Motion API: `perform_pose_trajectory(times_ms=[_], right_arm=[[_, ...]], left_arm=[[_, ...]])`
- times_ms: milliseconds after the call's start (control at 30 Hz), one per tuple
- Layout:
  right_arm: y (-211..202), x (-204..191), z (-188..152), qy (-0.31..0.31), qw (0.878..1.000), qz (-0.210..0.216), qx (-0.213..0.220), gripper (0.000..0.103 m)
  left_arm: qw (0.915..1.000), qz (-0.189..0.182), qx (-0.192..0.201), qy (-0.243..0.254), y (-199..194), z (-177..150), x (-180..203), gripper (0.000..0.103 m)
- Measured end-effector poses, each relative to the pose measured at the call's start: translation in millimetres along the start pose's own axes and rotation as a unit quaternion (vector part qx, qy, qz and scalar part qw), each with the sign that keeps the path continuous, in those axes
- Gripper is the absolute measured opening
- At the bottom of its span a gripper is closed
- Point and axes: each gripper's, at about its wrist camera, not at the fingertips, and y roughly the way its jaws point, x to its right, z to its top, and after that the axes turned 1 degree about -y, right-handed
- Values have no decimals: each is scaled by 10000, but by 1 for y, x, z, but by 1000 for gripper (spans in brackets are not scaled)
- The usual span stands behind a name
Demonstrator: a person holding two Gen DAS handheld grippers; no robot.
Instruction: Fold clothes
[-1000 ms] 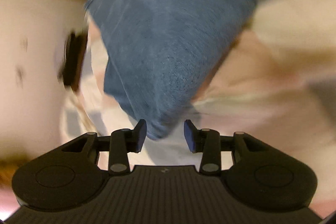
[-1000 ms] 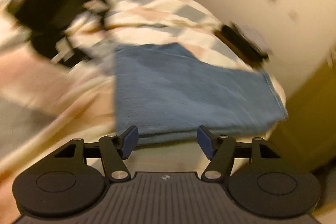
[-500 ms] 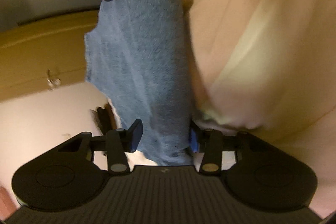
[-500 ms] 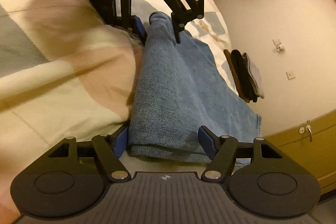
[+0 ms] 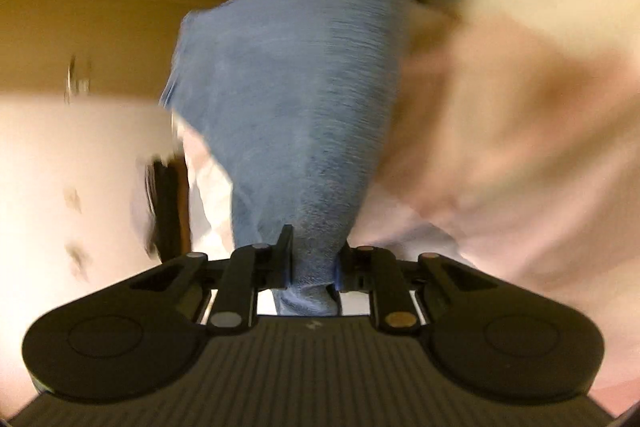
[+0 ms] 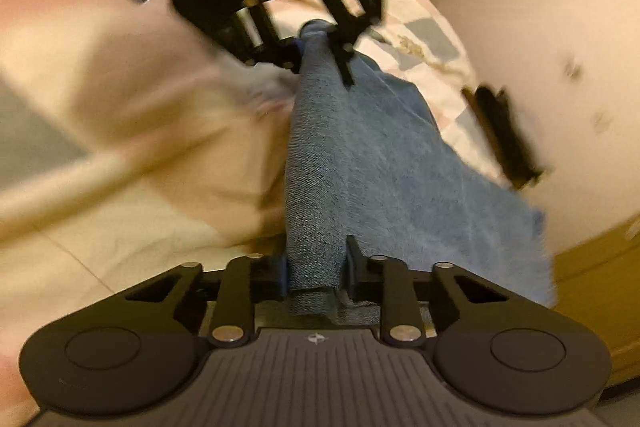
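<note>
A folded pair of blue jeans (image 5: 304, 99) stretches between both grippers over the bed. My left gripper (image 5: 313, 259) is shut on one end of the denim fold. My right gripper (image 6: 316, 267) is shut on the opposite end of the jeans (image 6: 360, 163). In the right wrist view the left gripper (image 6: 320, 47) faces me at the far end, clamped on the fabric. The loose part of the jeans hangs toward the bed's edge. Both views are motion-blurred.
A checked cream, pink and grey bedspread (image 6: 120, 131) lies under the jeans. A dark folded item (image 6: 504, 135) sits at the bed's edge. Beyond it are a pale floor (image 6: 560, 27) and wooden furniture (image 5: 80, 27).
Both grippers, open around the jeans' ends half a second ago, have closed on the denim. The fabric now runs taut between them and is lifting off the bedspread.
</note>
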Motion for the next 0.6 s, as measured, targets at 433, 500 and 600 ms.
perform_pose_trajectory(times_ms=[433,500,600], right_arm=[[-1,284,-39,3397,8787,3307,556,18],[11,328,-51,3505,8705,3402,609,18],[40,391,-74,3729,8602,3430,584,17]], left_arm=[[9317,-1393,-36,-3353,44,49,-235,15],[9198,-1333,-13,-3691,65,64,-260,15],[9054,-1270,-9,-4051,121,93,-293,15]])
